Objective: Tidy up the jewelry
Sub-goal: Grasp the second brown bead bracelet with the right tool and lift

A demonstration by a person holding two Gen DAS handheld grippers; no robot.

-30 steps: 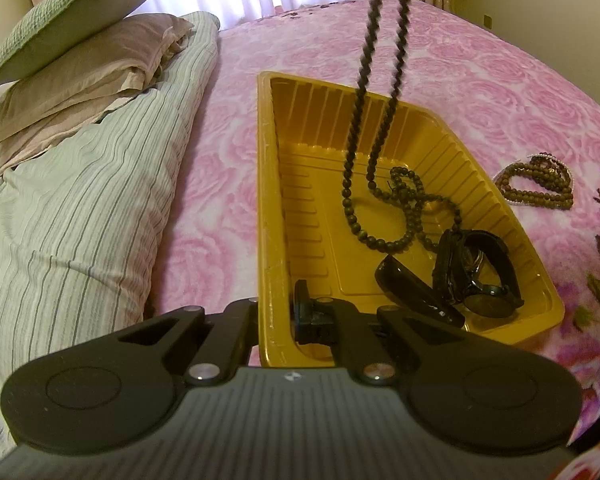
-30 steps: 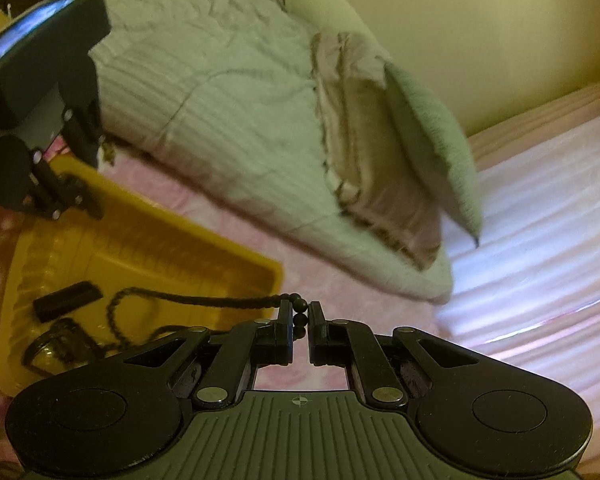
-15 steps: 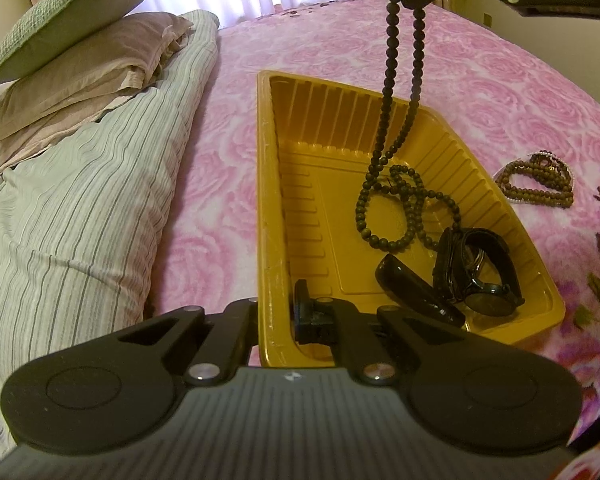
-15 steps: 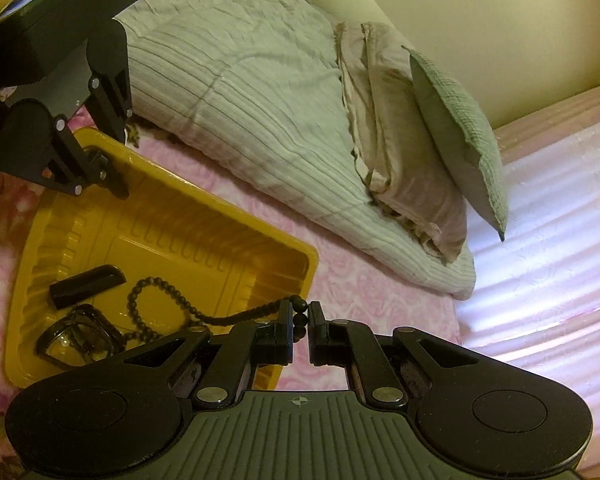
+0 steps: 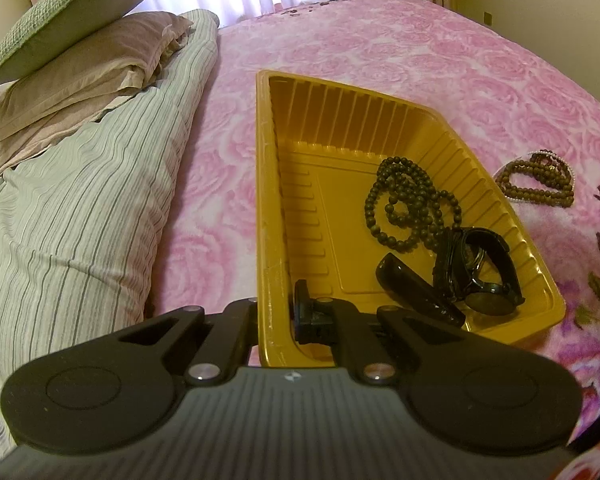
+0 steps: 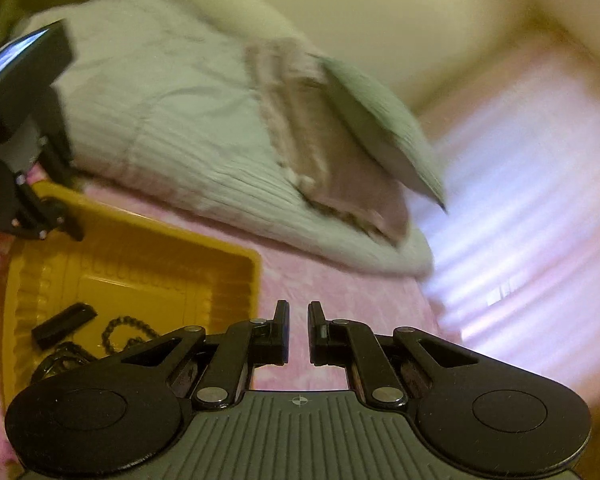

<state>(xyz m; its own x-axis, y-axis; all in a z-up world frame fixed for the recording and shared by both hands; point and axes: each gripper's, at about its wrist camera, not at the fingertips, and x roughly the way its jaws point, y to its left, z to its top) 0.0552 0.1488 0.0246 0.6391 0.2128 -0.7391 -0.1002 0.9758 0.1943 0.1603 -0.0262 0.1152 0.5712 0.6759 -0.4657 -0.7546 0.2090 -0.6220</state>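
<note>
The tray could tip, and one bead string is not put away.

Left view: the left gripper [image 5: 275, 316] is clamped on the yellow tray [image 5: 265, 184] wall. Inside lie the dark beads [image 5: 410, 204] and watch [image 5: 478, 272]; brown beads [image 5: 538, 178] wait on the blanket [image 5: 380, 36]. A hard pull could spill them.
Right view: the right gripper [image 6: 298, 330] is blurry, fingers apart, empty. A fast swing could bump the tray.

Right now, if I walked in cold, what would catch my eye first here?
Probably the yellow tray on the pink rose bedspread, holding a dark bead necklace and a black watch. Next, the second bead strand lying outside it, to its right. The left gripper grips the tray's near rim.
</note>
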